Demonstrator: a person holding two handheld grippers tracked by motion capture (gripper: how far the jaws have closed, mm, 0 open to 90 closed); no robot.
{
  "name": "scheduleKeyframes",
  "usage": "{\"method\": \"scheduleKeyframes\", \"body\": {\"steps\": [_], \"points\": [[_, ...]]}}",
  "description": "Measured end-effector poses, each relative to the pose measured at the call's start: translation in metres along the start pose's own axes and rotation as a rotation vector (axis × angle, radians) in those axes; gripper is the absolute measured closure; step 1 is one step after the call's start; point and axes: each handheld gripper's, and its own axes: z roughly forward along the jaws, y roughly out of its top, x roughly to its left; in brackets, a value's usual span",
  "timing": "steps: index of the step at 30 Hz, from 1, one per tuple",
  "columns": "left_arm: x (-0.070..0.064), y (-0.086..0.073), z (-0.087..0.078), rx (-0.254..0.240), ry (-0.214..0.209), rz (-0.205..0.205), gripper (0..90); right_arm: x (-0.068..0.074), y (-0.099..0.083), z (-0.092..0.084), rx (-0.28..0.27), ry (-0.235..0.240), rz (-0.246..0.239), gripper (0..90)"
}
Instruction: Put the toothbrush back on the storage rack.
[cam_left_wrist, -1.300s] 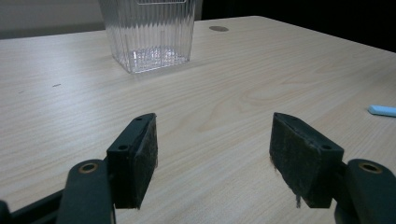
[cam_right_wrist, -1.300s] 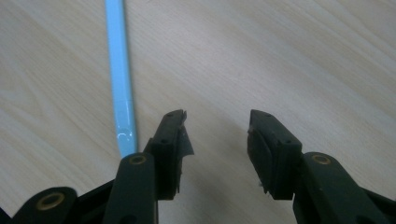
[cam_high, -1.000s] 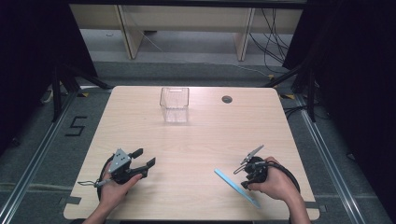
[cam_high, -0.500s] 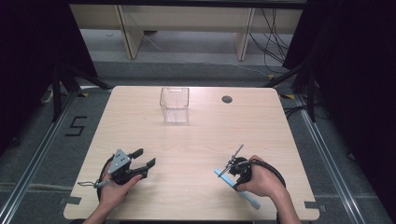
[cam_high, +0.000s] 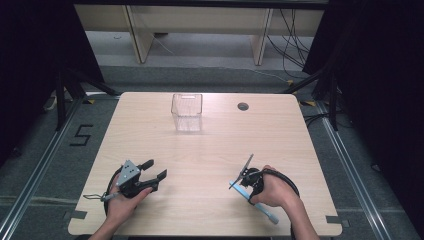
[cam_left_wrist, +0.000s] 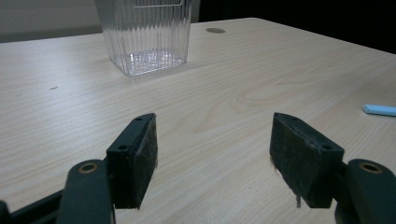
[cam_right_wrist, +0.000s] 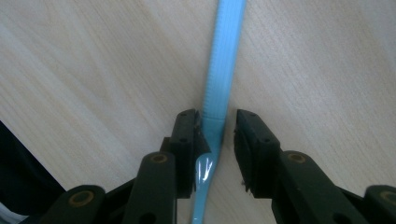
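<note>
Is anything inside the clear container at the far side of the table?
Nothing shows inside the clear container; through its ribbed walls only the bare bottom and the wooden table appear. The ribbing blurs the view, so something small and clear could escape notice.

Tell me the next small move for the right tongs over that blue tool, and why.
Probably close the right tongs the rest of the way on the blue tool. Its thin handle lies flat on the table between the pads; the jaws have just been closing, yet a gap shows on one side. The clear container stands far off, so grip first.
</note>
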Motion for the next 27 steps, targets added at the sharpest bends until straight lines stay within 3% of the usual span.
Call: {"method": "scheduleKeyframes", "body": {"steps": [3, 8, 9, 14, 17, 22, 23, 27], "points": [[-0.0013, -0.001, 0.0009, -0.012, -0.008, -0.02, 31.8, 0.0037, 0.0032, 0.002, 0.023, -0.001, -0.001, 70.5], [0.0, -0.0002, -0.0002, 0.0, -0.003, -0.008, 31.7, 0.0047, 0.0044, 0.0023, 0.034, -0.006, -0.012, 74.2], [-0.0001, -0.0002, -0.0002, 0.0, -0.002, -0.008, 31.7, 0.0023, 0.0045, 0.003, 0.043, -0.026, -0.047, 75.3], [-0.0006, -0.0003, -0.0002, -0.001, -0.002, -0.005, 31.7, 0.0051, 0.0065, 0.0035, 0.055, -0.043, -0.07, 78.0], [-0.0013, -0.0011, 0.0009, -0.011, -0.01, -0.02, 31.7, 0.0062, 0.0069, 0.0035, 0.058, -0.041, -0.086, 78.5], [0.0005, -0.0004, -0.0005, -0.001, -0.013, -0.016, 32.7, 0.0046, 0.0073, 0.0036, 0.059, -0.029, -0.174, 78.9], [0.0005, -0.0004, -0.0005, -0.001, -0.013, -0.016, 33.3, 0.0046, 0.0073, 0.0036, 0.059, -0.029, -0.174, 78.9], [-0.0002, 0.0, -0.0015, 0.02, -0.037, -0.045, 33.6, 0.0015, 0.0073, 0.0008, 0.066, -0.028, -0.216, 78.9]]}}
